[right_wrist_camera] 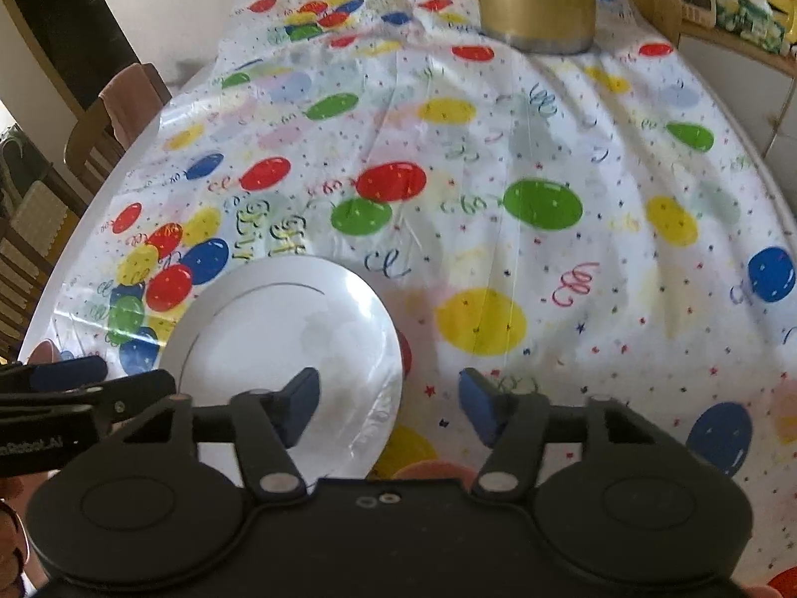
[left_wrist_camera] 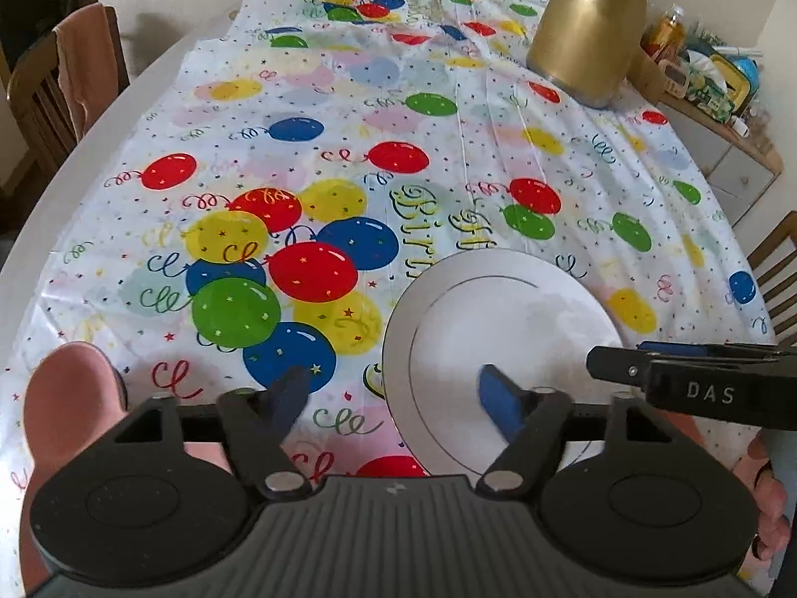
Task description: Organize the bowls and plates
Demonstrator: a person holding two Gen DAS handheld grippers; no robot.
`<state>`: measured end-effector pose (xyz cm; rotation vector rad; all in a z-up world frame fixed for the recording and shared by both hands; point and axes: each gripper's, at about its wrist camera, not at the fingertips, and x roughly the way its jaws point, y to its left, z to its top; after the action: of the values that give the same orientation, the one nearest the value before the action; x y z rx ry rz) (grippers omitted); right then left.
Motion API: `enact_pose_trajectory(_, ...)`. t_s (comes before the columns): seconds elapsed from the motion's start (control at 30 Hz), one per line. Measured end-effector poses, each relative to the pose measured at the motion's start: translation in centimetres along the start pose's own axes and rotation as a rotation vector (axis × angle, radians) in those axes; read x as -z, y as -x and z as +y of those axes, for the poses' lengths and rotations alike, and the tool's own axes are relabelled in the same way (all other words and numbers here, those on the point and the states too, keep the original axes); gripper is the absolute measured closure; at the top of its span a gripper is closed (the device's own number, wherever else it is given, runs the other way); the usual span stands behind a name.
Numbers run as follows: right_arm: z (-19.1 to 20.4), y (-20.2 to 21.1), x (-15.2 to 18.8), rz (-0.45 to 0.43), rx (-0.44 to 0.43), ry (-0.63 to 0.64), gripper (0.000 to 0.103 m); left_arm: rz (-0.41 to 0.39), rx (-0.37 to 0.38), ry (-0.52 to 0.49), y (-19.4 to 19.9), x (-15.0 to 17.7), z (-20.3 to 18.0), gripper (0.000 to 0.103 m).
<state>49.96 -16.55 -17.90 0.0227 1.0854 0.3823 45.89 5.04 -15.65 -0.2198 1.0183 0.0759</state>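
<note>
Progress on the task looks slight, operator: one white plate (left_wrist_camera: pixel 503 344) lies flat on the balloon-print tablecloth (left_wrist_camera: pixel 348 149) at the near edge of the table, and no bowl or stack of crockery shows in either view, so judge the sorting as barely begun. Your left gripper (left_wrist_camera: pixel 398 398) hangs over the plate's left rim with its fingers spread, one blue pad over the cloth and the other over the plate's face; nothing is pinched between them. Your right gripper (right_wrist_camera: pixel 391 406) stands likewise spread, its left pad over the plate (right_wrist_camera: pixel 289 329) and its right pad over bare cloth, straddling the right rim without pressing on it. Whether any pad touches the plate cannot be told from these views. A gold jug (left_wrist_camera: pixel 583 35) stands at the far side, well apart from the plate. A pink object (left_wrist_camera: pixel 74 398) sits at the left near edge; what it is remains unclear. Securing the plate and placing it is still to do.
</note>
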Motion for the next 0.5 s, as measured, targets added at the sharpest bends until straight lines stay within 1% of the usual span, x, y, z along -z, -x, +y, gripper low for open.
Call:
enact_pose_trajectory(0.03, -0.1, -0.1, 0.0, 0.001, -0.005, -0.005, 0.054, 0.006, 0.002, 0.004, -0.3, 0.0, 0.1, 0.037)
enact_pose_trajectory(0.1, -0.5, -0.4, 0.0, 0.01, -0.017, -0.026, 0.06, 0.023, 0.016, 0.024, -0.8, 0.0, 0.4, 0.05)
enact_pose_trajectory(0.13, -0.7, -0.4, 0.0, 0.008, -0.022, -0.036, 0.063, 0.029, 0.022, 0.031, -1.0, 0.0, 0.5, 0.053)
enact_pose_trajectory(0.2, -0.8, -0.4, -0.1, 0.008, -0.03, -0.041, 0.065, 0.037, 0.031, 0.043, -1.3, 0.0, 0.8, 0.061)
enact_pose_trajectory(0.23, -0.9, -0.4, -0.1, 0.01, -0.033, -0.042, 0.067, 0.039, 0.035, 0.047, -1.4, 0.0, 0.9, 0.063)
enact_pose_trajectory(0.3, -1.0, -0.5, -0.1, 0.018, -0.052, -0.048, 0.077, 0.035, 0.042, 0.059, -1.5, 0.1, 1.1, 0.065)
enact_pose_trajectory(0.33, -1.0, -0.5, 0.0, 0.022, -0.061, -0.052, 0.079, 0.033, 0.05, 0.059, -1.5, 0.1, 1.1, 0.067)
enact_pose_trajectory(0.37, -1.1, -0.5, 0.0, 0.025, -0.07, -0.054, 0.083, 0.032, 0.058, 0.056, -1.6, 0.1, 1.1, 0.07)
enact_pose_trajectory(0.43, -1.0, -0.6, 0.1, 0.026, -0.074, -0.053, 0.085, 0.033, 0.077, 0.061, -1.6, 0.1, 1.3, 0.074)
enact_pose_trajectory(0.47, -1.0, -0.6, 0.1, 0.025, -0.073, -0.055, 0.087, 0.035, 0.092, 0.068, -1.7, 0.1, 1.3, 0.081)
enact_pose_trajectory(0.5, -1.0, -0.6, 0.2, 0.023, -0.072, -0.058, 0.088, 0.037, 0.104, 0.074, -1.7, 0.1, 1.4, 0.083)
